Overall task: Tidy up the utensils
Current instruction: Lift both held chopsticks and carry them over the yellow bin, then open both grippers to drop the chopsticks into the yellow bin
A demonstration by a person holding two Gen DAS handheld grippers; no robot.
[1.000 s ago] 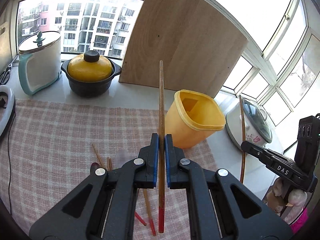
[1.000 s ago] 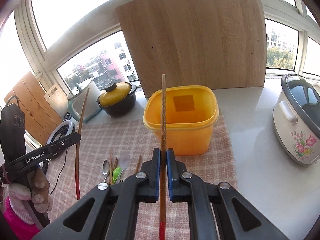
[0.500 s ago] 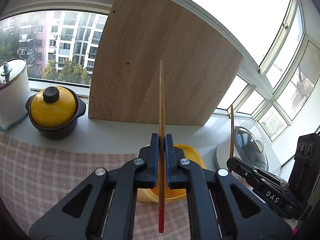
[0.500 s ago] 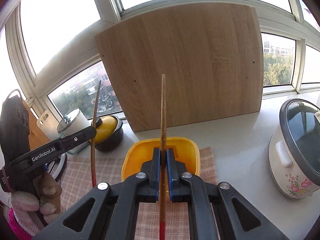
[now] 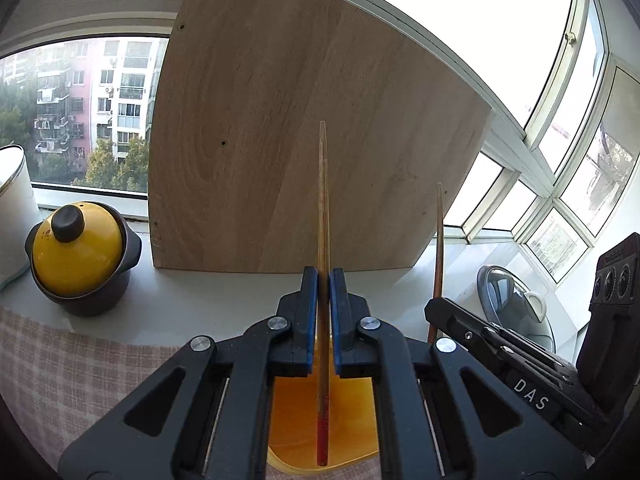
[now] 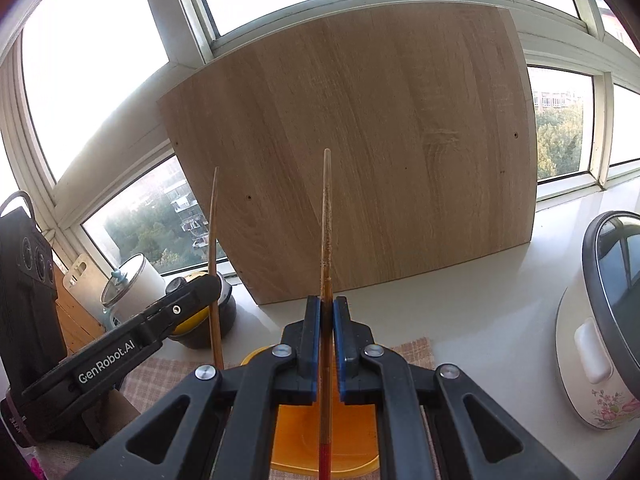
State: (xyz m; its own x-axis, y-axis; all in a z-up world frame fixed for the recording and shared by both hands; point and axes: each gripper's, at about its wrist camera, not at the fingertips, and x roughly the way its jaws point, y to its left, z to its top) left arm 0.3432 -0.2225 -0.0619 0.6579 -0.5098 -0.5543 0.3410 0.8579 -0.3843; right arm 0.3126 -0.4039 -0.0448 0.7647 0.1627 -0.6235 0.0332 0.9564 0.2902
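My left gripper [image 5: 324, 276] is shut on a wooden chopstick [image 5: 323, 208] with a red lower end, held upright. Its red end hangs over the open yellow container [image 5: 296, 420] right beneath the jaws. My right gripper [image 6: 327, 304] is shut on a second red-ended chopstick [image 6: 326, 220], also upright above the yellow container [image 6: 296, 432]. The two grippers are side by side: the right one shows in the left wrist view [image 5: 436, 308] with its chopstick [image 5: 438, 248], and the left one shows in the right wrist view [image 6: 212, 284] with its chopstick [image 6: 213, 240].
A large wooden board [image 5: 304, 136] leans against the window behind the container. A yellow-lidded black pot [image 5: 80, 256] and a white kettle [image 5: 10, 216] stand at the left on the sill. A flowered rice cooker [image 6: 600, 320] stands at the right. A checked cloth [image 5: 60, 376] covers the table.
Both grippers have moved forward and tilted up with their chopsticks, closing in over the yellow container. The loose utensils on the cloth have dropped out of view.
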